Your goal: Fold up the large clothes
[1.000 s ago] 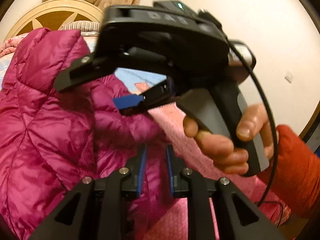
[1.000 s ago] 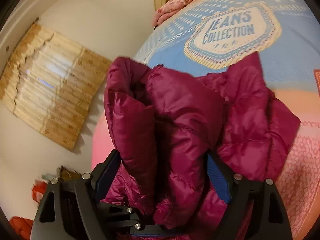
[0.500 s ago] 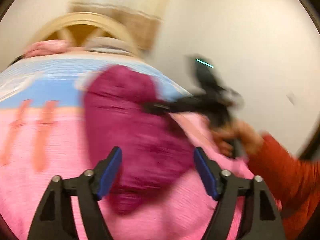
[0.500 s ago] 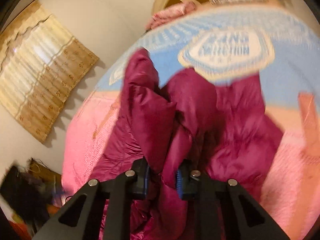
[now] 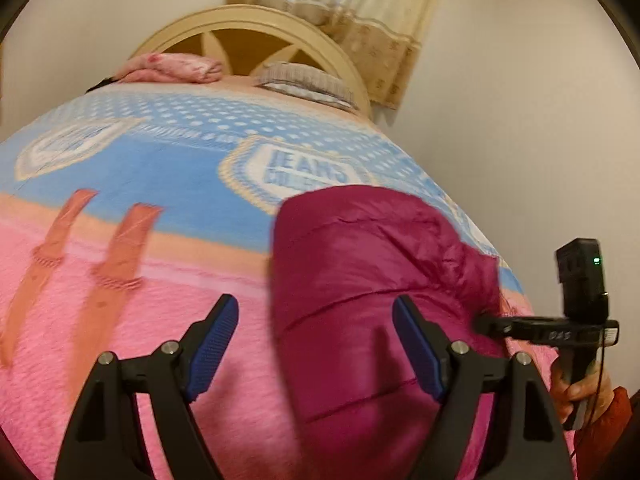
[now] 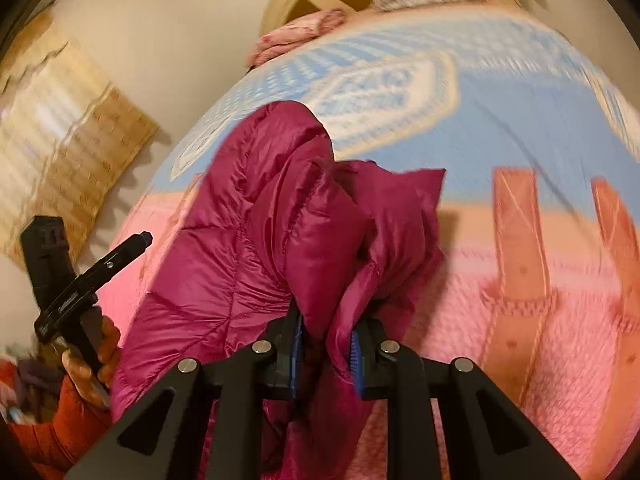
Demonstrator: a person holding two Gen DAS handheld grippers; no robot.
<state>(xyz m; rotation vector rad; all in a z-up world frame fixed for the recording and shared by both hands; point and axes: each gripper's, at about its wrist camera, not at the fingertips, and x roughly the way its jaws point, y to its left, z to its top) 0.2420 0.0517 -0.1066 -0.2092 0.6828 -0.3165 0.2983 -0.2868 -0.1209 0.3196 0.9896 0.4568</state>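
A magenta quilted down jacket (image 5: 372, 280) lies bunched on the bed's pink and blue blanket (image 5: 160, 280). My left gripper (image 5: 316, 344) is open and empty, hovering above the jacket's near edge, jaws wide apart. My right gripper (image 6: 326, 350) is shut on a thick fold of the jacket (image 6: 280, 232) and holds it bunched upward. The right gripper also shows in the left wrist view (image 5: 552, 328) at the jacket's right side. The left gripper shows at the left of the right wrist view (image 6: 92, 276).
The blanket (image 6: 520, 128) covers the whole bed, blue with a "JEANS" emblem farther back. A folded pink cloth (image 5: 172, 68) and a striped pillow (image 5: 308, 80) lie by the cream headboard (image 5: 256, 28). Walls and curtains (image 5: 360, 8) stand behind and to the right.
My left gripper let go of the jacket, opened wide and pulled back. My right gripper closed from wide open onto a jacket fold and the jacket settled into a heap.
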